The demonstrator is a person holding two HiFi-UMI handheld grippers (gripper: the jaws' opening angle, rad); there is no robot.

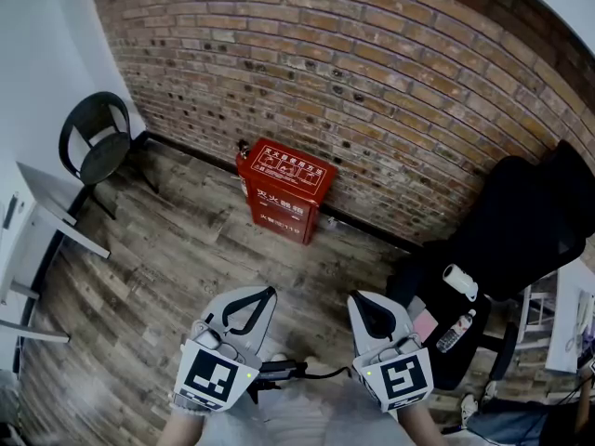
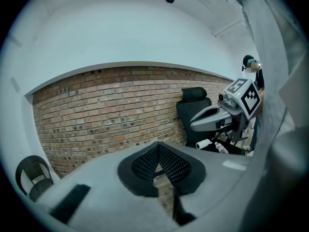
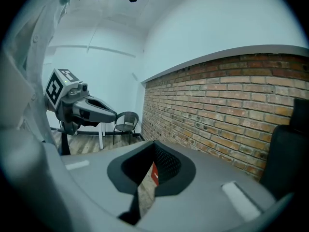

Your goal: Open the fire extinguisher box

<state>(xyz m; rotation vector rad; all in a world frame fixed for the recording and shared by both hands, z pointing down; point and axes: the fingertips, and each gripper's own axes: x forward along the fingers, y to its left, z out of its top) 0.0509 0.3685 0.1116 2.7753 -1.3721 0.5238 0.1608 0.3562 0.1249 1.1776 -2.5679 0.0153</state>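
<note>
The red fire extinguisher box (image 1: 284, 189) stands on the wooden floor against the brick wall, with its lid down. Both grippers hover low in the head view, well short of the box. My left gripper (image 1: 265, 295) has its jaws together and nothing between them; its own view (image 2: 159, 170) shows only a thin slit of floor. My right gripper (image 1: 364, 303) is also shut and empty. A sliver of the red box (image 3: 154, 174) shows through its slit. Each gripper sees the other beside it: the right gripper (image 2: 217, 115) and the left gripper (image 3: 91, 111).
A black round-backed chair (image 1: 98, 142) and a white table (image 1: 37, 212) stand at the left. A black office chair (image 1: 521, 240) at the right carries a paper roll (image 1: 459, 282) and a bottle (image 1: 456, 331). Bare wooden floor (image 1: 186, 249) lies between me and the box.
</note>
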